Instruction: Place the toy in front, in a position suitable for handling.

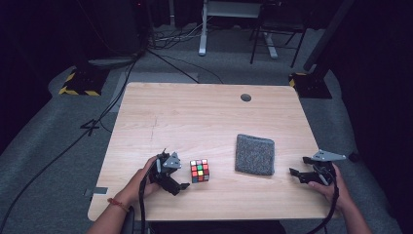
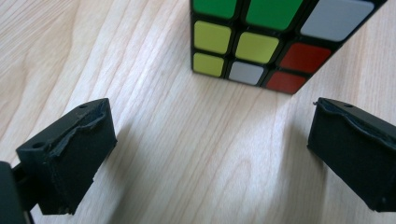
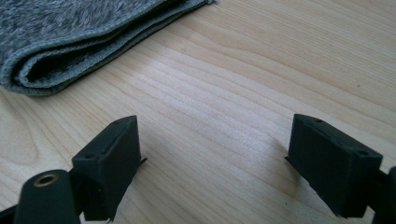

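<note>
A scrambled puzzle cube (image 1: 199, 171) sits on the wooden table (image 1: 195, 117) near its front edge. Just left of the cube, my left gripper (image 1: 174, 175) is open and points at it. In the left gripper view the cube (image 2: 271, 42) stands a short way beyond the wide-apart black jaws, with bare wood between them. A folded grey cloth (image 1: 255, 154) lies right of the cube. My right gripper (image 1: 299, 167) is open near the table's right front corner, facing the cloth. In the right gripper view the cloth (image 3: 79, 32) lies ahead to the left, apart from the jaws.
A round cable hole (image 1: 246, 97) sits near the table's far edge. Beyond the table are a grey carpet, floor cables, a desk leg (image 1: 203, 29) and yellow-and-black striped stand bases (image 1: 80, 83).
</note>
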Tool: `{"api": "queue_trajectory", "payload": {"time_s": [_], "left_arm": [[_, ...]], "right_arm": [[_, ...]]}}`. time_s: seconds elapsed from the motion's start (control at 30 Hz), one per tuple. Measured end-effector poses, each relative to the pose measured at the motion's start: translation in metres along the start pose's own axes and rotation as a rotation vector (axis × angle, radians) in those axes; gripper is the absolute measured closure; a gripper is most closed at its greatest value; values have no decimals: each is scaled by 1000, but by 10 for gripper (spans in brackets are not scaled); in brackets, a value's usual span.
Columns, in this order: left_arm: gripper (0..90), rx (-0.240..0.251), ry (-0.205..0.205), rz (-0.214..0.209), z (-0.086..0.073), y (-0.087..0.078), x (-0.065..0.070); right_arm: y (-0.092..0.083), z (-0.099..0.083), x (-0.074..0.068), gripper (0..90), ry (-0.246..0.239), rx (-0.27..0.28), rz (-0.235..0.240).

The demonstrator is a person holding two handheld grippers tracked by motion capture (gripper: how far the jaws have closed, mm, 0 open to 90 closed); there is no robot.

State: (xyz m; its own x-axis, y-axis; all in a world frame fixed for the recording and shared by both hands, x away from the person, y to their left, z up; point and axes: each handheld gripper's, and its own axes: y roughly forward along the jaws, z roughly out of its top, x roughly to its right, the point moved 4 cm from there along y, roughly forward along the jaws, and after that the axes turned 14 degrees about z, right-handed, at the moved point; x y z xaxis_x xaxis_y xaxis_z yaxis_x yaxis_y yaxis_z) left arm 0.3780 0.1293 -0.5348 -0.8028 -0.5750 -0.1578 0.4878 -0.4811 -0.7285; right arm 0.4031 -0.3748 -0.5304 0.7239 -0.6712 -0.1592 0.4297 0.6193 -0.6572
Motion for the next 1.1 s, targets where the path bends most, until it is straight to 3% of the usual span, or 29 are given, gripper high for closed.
{"api": "queue_trajectory", "payload": {"time_s": [0.27,0.5,0.67,0.73,0.8,0.83,0.9,1.03,1.1], "left_arm": [[18,-5,-19,25,-10,-10,2],[17,-8,-33,37,-14,-14,3],[17,-10,-44,46,-19,-18,6],[17,-11,-43,46,-20,-19,6],[17,-13,-43,48,-20,-20,7],[17,-13,-44,49,-20,-20,7],[17,-12,-43,48,-20,-20,7],[11,-17,-50,50,-19,-19,8],[6,-18,-50,50,-18,-18,8]], "right_arm": [[1,5,-2,212,-22,-33,18],[3,31,-18,251,-88,64,77],[16,51,-45,305,-189,58,184],[24,60,-55,316,-233,51,187],[27,63,-59,320,-244,55,195],[38,70,-68,333,-282,37,208],[48,74,-72,341,-309,10,197],[63,73,-69,348,-286,-25,189],[73,66,-61,341,-231,-72,184]]}}
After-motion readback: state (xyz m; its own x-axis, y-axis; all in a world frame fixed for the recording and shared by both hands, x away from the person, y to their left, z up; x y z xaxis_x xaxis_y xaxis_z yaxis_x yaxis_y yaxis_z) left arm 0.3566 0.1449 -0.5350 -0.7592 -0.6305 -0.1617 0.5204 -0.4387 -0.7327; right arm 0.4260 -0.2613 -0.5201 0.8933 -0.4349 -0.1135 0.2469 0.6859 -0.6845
